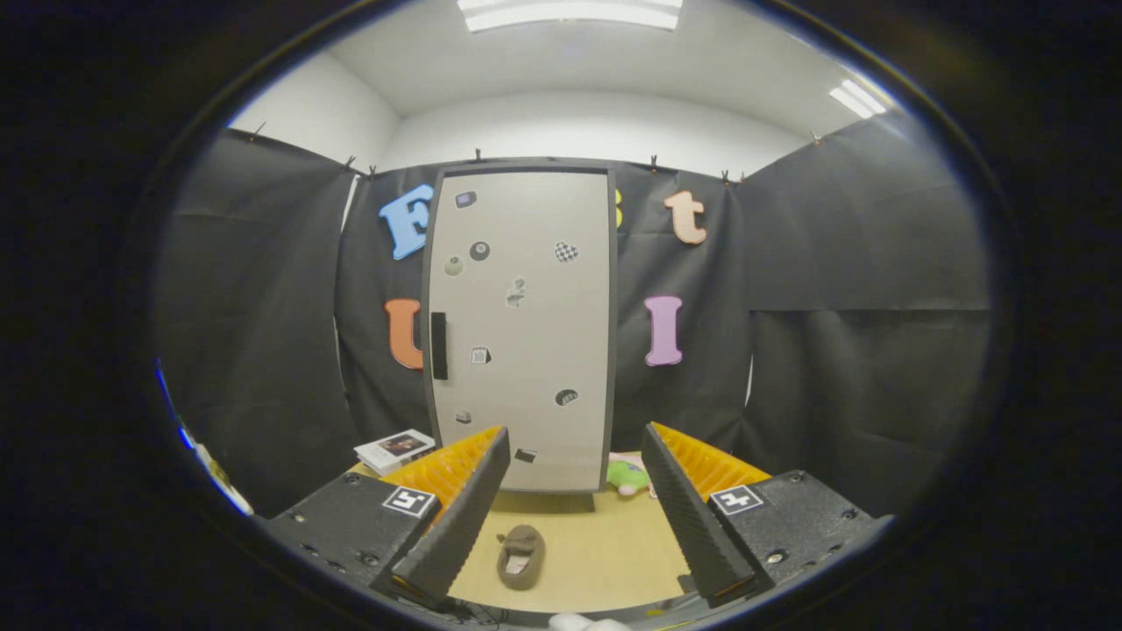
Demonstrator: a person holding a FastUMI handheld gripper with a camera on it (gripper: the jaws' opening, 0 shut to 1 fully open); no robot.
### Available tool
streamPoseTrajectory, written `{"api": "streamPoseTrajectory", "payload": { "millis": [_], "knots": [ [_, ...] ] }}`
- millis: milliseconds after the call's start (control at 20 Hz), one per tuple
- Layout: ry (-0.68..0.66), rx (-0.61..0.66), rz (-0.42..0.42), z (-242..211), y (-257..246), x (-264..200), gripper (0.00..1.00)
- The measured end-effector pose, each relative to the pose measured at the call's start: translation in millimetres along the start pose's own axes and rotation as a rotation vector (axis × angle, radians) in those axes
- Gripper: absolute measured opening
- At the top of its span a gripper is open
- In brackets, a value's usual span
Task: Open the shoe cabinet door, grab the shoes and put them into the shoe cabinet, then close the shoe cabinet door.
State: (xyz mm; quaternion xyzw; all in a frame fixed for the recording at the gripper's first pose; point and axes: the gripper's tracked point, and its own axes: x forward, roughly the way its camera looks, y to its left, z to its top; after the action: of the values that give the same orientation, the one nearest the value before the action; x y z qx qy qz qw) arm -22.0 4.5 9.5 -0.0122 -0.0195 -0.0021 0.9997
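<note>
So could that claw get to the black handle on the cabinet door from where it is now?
Probably yes. The claw is open and holds nothing, and the handle on the closed cabinet door is unobstructed. It sits well beyond the fingers, off towards the left one, so the claw must travel forward first.

Shoe [521, 556] between parted tongs [574, 513], cabinet door [521, 329] beyond

Gripper [574, 517] — fingers apart (empty)

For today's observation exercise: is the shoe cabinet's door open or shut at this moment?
Shut. The shoe cabinet door sits flush in its dark frame, no interior visible. The shoe lies on the table between the open gripper fingers.
</note>
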Motion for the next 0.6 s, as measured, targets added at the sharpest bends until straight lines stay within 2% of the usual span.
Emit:
{"api": "streamPoseTrajectory", "payload": {
  "millis": [600],
  "knots": [
    [0.013, -0.001, -0.005, -3, 9, -8, 0.99]
  ]
}}
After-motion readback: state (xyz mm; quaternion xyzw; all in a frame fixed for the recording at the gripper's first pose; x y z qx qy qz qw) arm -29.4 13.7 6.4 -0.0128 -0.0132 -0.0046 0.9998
